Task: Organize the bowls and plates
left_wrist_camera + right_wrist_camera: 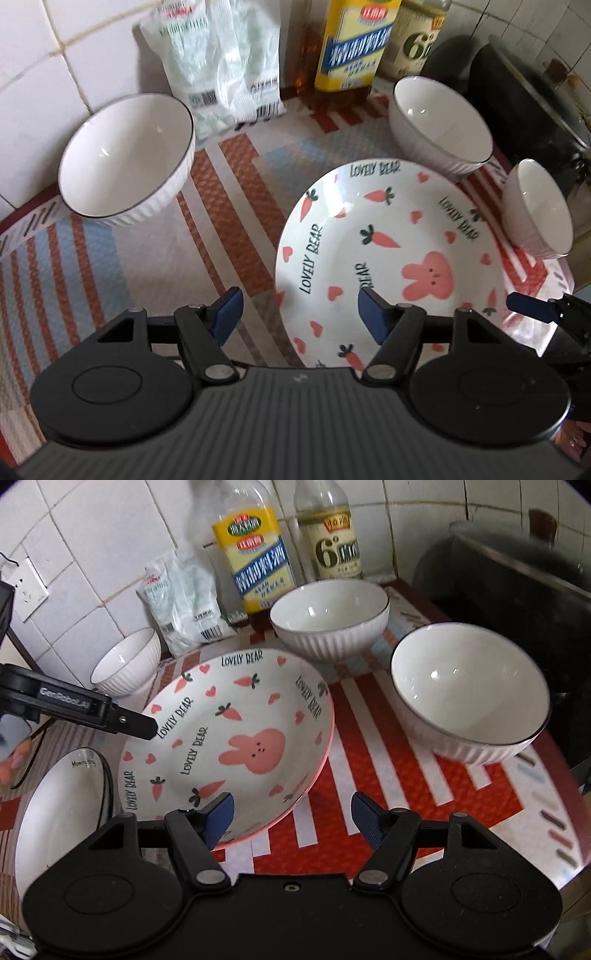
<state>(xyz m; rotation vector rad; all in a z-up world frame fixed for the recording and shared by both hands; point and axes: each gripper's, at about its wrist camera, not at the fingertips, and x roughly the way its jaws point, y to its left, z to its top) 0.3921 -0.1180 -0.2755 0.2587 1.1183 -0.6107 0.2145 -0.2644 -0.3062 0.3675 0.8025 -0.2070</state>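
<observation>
A white plate point(388, 236) printed with a pink rabbit, carrots and "LOVELY BEAR" lies on the striped mat. My left gripper point(301, 314) is open over its left rim, with nothing pressed between the pads. My right gripper point(293, 818) is open at the near right rim of the same plate point(229, 738). One finger point(140, 727) of the left gripper reaches over the plate's left edge. Three ribbed white bowls stand around the plate: one on the left point(125, 158), one behind it point(439, 122) and one on the right point(535, 210). A second white plate point(55, 812) with a dark rim lies at the lower left.
Against the tiled wall stand two bottles point(255, 554) point(332, 535) and a plastic bag point(221, 62). A large black pot point(517, 565) fills the right side. A wall socket point(26, 587) is at the left. The mat's edge point(554, 830) runs close on the right.
</observation>
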